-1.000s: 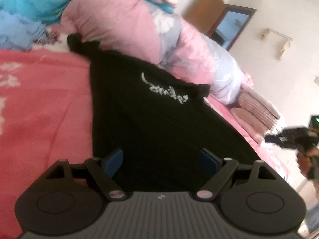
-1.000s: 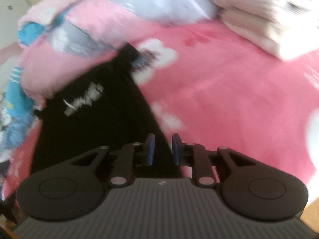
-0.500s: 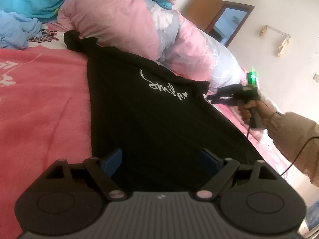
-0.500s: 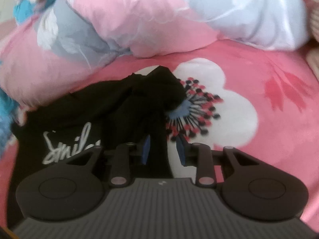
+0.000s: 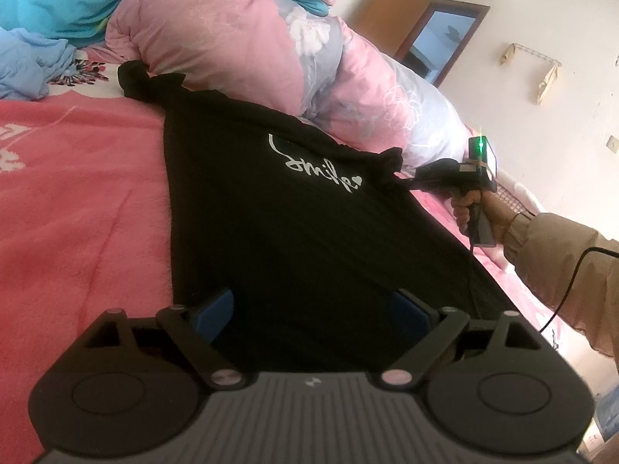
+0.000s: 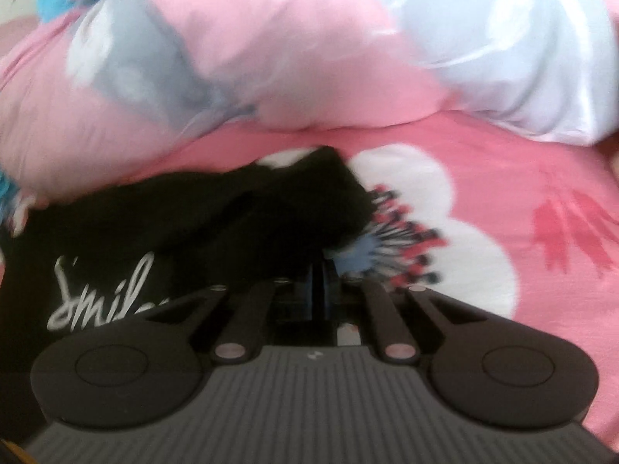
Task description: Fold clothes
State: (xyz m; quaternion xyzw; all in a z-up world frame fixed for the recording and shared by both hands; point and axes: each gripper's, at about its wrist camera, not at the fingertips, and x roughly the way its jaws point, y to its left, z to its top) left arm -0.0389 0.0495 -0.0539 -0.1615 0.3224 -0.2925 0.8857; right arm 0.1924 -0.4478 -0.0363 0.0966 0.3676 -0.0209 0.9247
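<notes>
A black T-shirt (image 5: 290, 232) with white "Smile" lettering lies spread on the pink bed cover (image 5: 77, 193). My left gripper (image 5: 313, 305) hovers over its near hem, open, with black cloth under and between the wide blue pads (image 5: 216, 309). At the far right sleeve (image 5: 387, 162), my right gripper (image 5: 406, 183) touches the bunched cloth. In the right wrist view the right gripper (image 6: 319, 270) has its pads together, shut on the edge of that sleeve (image 6: 329, 185). The shirt (image 6: 174, 232) runs off to the left there. The other sleeve (image 5: 135, 77) lies crumpled at the far left.
A puffy pink and grey duvet (image 5: 232, 38) is piled right behind the shirt, close to both sleeves; it fills the top of the right wrist view (image 6: 271, 58). Blue clothes (image 5: 31, 65) lie at the far left. A person's hand (image 5: 476, 208) and beige cuff (image 5: 561, 255) hold the right gripper.
My right gripper swept across the bed to the shirt's far right sleeve, and its jaws went from slightly apart to shut on it. The left gripper stayed over the hem.
</notes>
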